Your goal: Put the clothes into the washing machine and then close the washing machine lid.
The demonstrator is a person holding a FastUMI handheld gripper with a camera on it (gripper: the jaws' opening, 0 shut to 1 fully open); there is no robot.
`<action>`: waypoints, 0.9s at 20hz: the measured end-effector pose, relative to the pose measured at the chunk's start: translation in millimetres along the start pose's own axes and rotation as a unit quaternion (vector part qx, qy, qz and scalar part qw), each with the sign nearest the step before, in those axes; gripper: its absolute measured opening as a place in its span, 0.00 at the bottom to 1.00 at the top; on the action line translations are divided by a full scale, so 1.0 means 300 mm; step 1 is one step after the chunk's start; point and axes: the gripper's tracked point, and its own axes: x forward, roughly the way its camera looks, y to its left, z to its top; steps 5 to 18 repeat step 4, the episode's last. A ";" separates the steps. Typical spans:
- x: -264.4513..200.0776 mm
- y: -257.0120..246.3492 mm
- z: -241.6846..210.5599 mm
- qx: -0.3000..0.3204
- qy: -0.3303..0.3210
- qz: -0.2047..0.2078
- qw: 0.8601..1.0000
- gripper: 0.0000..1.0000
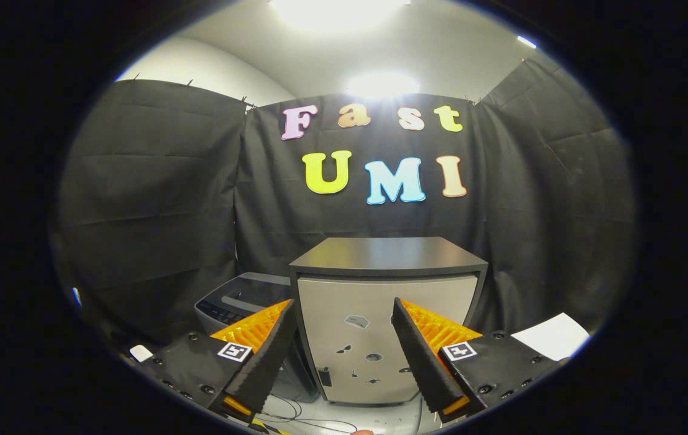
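My gripper [342,314] is open, its two fingers spread wide with nothing between them. Beyond the left finger stands a grey top-loading washing machine [238,302] with a dark control panel; its lid looks down and flat, partly hidden by the finger and the cabinet. No clothes are visible.
A boxy cabinet [387,320] with a dark top and a pale front stands straight ahead beyond the fingers, just right of the washer. A white sheet [552,335] lies to the right. Thin cables [295,414] run on the floor below. Black cloth walls close the booth.
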 end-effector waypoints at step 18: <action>0.023 -0.009 -0.003 -0.001 -0.001 0.001 1.000 0.98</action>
